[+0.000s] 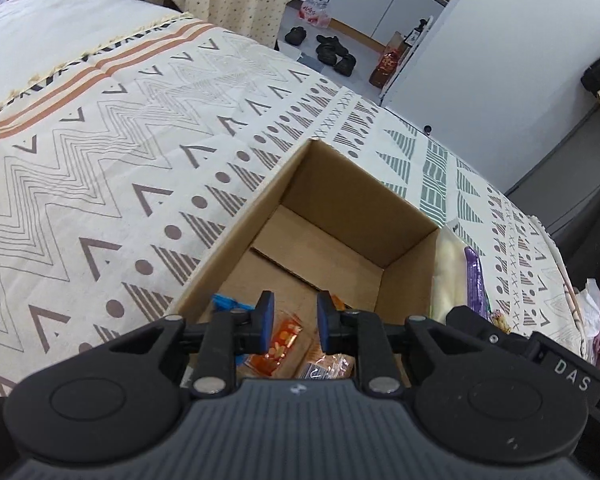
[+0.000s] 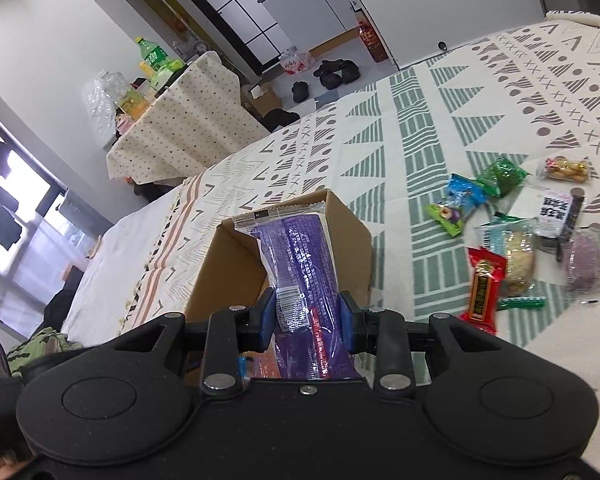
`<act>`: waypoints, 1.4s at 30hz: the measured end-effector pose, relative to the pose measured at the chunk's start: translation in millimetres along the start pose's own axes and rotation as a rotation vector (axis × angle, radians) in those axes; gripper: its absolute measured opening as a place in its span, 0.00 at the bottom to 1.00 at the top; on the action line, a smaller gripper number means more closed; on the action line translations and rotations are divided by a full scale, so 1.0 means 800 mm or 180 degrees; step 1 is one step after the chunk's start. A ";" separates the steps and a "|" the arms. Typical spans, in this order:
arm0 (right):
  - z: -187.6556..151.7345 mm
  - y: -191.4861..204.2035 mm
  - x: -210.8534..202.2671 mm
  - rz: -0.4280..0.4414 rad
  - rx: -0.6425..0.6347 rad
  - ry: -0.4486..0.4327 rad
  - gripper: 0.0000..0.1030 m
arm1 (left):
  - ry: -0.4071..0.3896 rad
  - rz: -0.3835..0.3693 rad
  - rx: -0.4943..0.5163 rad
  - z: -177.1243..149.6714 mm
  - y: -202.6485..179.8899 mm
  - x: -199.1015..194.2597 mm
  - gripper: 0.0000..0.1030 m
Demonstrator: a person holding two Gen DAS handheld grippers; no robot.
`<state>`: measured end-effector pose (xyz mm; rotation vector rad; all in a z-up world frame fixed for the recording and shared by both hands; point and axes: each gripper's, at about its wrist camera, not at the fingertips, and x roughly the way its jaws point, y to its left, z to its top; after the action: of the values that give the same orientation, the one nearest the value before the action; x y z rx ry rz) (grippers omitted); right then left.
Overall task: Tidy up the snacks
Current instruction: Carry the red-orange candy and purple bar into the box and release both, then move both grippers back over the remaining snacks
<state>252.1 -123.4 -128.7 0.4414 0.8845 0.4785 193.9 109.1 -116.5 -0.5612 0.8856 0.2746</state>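
the right gripper [image 2: 305,316] is holding a purple pack [image 2: 300,256] – its jaws are closed on the pack's lower part, the rest standing up over the near rim of the box [image 2: 352,236]. the left gripper [image 1: 295,322] is hovering over the box's near end, jaws a narrow gap apart and holding nothing; below them a few packs, an orange one [image 1: 284,338] and a blue one [image 1: 226,302], are lying on the box floor. the box is sitting on a patterned bed cover [image 2: 420,128], and more loose snacks [image 2: 516,232] are lying on the cover to the right, near but apart from the box.

the purple pack looks light, its film wrapper soft and slippery – likely to bend or slide if it is pinched at a sealed end. the hold across the filled middle seems the safer one, with gentle pressure, since whatever is inside may crush.
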 end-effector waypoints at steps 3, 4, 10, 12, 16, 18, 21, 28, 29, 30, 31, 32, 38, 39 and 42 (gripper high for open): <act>0.001 0.008 0.009 -0.0025 0.0005 0.0010 0.31 | 0.0000 0.0006 -0.0021 0.002 0.006 -0.002 0.26; 0.001 0.012 0.011 -0.0031 0.0010 0.0009 0.31 | -0.0001 0.0011 -0.0024 0.002 0.007 -0.003 0.30; -0.002 0.031 0.026 -0.0051 0.0041 0.0006 0.31 | -0.0059 -0.0001 -0.0030 0.005 0.012 -0.012 0.47; -0.003 0.038 0.028 -0.0055 0.0040 0.0004 0.31 | -0.0076 -0.0012 -0.0033 0.006 0.013 -0.015 0.50; -0.005 0.048 0.031 -0.0079 0.0039 0.0003 0.38 | -0.0107 -0.0005 -0.0031 0.008 0.015 -0.021 0.60; -0.006 0.050 0.029 -0.0063 0.0024 -0.0004 0.52 | -0.0129 0.0004 -0.0014 0.008 0.015 -0.023 0.64; -0.006 0.050 0.020 -0.0108 -0.0039 -0.0051 0.58 | -0.0143 0.0031 0.0010 0.008 0.012 -0.026 0.71; -0.007 0.029 -0.013 -0.0301 -0.0173 -0.0058 0.58 | -0.0124 0.0046 -0.0020 0.006 0.006 -0.030 0.82; -0.008 0.026 -0.019 -0.0326 -0.0193 -0.0062 0.58 | -0.0105 0.0044 -0.0020 0.005 0.005 -0.030 0.83; -0.009 0.022 -0.024 -0.0353 -0.0209 -0.0060 0.58 | -0.0086 0.0047 -0.0017 0.004 0.003 -0.030 0.83; -0.009 0.019 -0.028 -0.0377 -0.0223 -0.0055 0.58 | -0.0073 0.0054 -0.0010 0.003 0.001 -0.031 0.84; -0.010 0.015 -0.032 -0.0397 -0.0234 -0.0050 0.58 | -0.0069 0.0065 0.0002 0.002 -0.001 -0.032 0.85; -0.013 0.000 -0.055 -0.0487 -0.0292 -0.0076 0.64 | -0.0050 0.0067 0.0126 -0.008 -0.020 -0.037 0.90; -0.012 -0.003 -0.058 -0.0495 -0.0299 -0.0075 0.66 | -0.0029 0.0057 0.0137 -0.010 -0.024 -0.037 0.90; -0.013 -0.010 -0.068 -0.0529 -0.0337 -0.0076 0.70 | -0.0012 -0.0001 0.0177 -0.018 -0.034 -0.039 0.97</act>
<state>215.6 -158.6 -105.2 0.2737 0.8608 0.3645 178.2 78.7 -89.8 -0.5091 0.8869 0.2500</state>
